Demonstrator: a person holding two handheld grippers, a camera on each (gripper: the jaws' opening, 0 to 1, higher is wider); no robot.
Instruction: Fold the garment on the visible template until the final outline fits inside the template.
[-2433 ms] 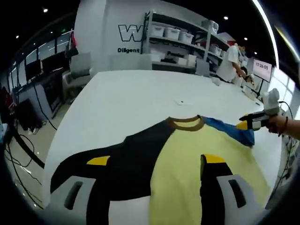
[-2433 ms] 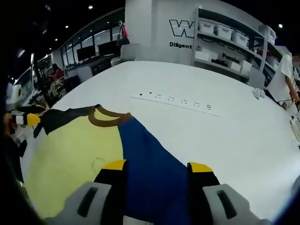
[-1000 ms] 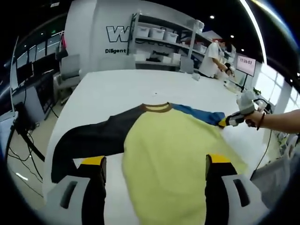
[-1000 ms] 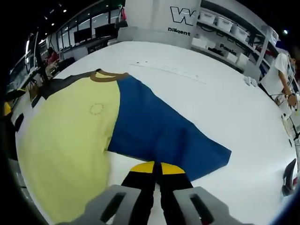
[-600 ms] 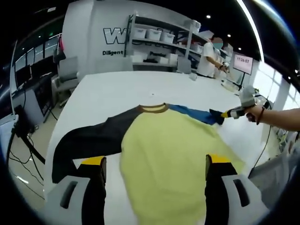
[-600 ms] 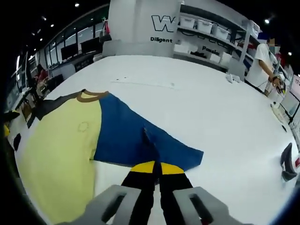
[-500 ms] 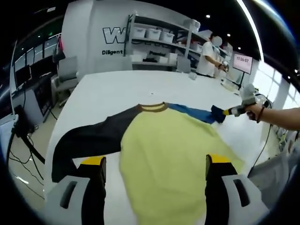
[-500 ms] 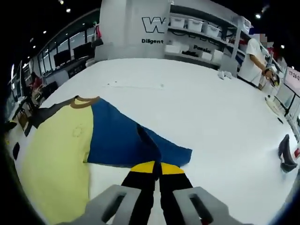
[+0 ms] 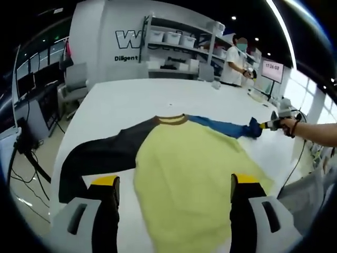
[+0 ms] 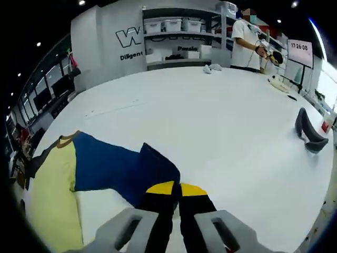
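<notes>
Pinching blue sleeve, right tongs over white table.

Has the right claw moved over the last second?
Yes. In the left gripper view the right claw, shut on the blue sleeve, has pulled outward, away from the brown collar, stretching the sleeve longer across the white table.

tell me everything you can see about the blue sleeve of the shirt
The blue sleeve is soft, matte, royal-blue fabric joined to the shirt's yellow body beside the brown collar. It stretches outward across the white table, its cuff end bunched and lifted where the right gripper is shut on it. A fold ridge runs toward the gripper.
</notes>
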